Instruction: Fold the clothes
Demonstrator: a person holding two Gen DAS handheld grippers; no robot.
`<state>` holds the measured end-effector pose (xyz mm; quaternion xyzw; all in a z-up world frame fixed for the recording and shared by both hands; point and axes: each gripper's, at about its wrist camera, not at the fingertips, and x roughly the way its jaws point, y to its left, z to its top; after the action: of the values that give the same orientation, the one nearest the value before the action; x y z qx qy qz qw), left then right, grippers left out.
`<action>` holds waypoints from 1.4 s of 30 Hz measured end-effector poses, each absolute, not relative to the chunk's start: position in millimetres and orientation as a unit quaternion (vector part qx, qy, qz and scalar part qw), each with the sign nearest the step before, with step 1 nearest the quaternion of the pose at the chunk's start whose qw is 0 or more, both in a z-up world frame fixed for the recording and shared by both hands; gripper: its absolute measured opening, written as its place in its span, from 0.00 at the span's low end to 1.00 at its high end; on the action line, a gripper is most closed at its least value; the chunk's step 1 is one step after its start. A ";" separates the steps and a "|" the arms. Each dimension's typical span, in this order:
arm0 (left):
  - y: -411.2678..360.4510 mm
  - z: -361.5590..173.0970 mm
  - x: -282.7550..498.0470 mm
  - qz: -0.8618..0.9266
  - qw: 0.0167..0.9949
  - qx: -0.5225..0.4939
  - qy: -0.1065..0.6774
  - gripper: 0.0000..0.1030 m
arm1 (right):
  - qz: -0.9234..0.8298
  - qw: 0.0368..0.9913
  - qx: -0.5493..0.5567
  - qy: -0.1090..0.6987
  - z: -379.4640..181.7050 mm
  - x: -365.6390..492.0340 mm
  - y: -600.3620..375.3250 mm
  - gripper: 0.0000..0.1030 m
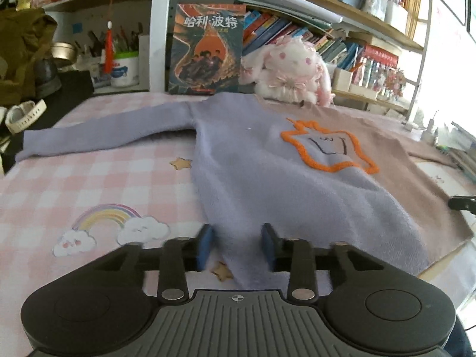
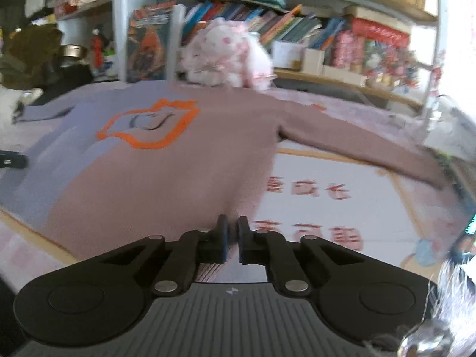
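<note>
Your sweater [image 1: 267, 178] lies flat, both sleeves out, hem near you: left gripper [image 1: 237, 245] gapes astride its left corner, right gripper [image 2: 233, 239] nearly closed at its right, grip unclear.

"哈利·波特" on the book [image 1: 206, 49]

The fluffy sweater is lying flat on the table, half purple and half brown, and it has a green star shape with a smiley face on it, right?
Almost. The star outline on the fluffy half purple, half brown sweater is orange, not green. The left wrist view shows it clearly, with the little face drawn inside. The rest is right: the sweater lies flat on the table.
</note>
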<state>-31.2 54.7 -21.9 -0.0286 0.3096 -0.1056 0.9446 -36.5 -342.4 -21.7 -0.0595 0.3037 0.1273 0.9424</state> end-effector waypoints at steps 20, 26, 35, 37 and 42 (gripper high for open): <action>57.6 -23.9 -40.5 -0.110 0.943 -0.034 0.312 0.17 | 0.124 0.943 -0.040 0.307 -23.2 -40.9 -345.4 0.08; 54.8 -23.6 -41.9 -0.111 0.944 -0.012 0.310 0.17 | 0.117 0.944 -0.033 0.306 -24.0 -41.3 -347.0 0.08; 54.7 -26.0 -45.5 -0.108 0.948 -0.012 0.299 0.17 | 0.112 0.946 -0.028 0.304 -25.1 -45.0 -346.0 0.10; 54.1 -26.4 -47.0 -0.104 0.949 -0.012 0.296 0.19 | 0.107 0.947 -0.030 0.301 -25.6 -46.3 -344.3 0.11; 48.6 -25.5 -55.0 -0.092 0.953 -0.012 0.288 0.44 | 0.085 0.952 -0.028 0.292 -24.9 -53.2 -340.2 0.35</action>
<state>-55.0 48.6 -25.5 -0.0117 0.2879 -0.0921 0.9532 -53.2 -340.2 -24.9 -0.0276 0.2917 0.0851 0.9523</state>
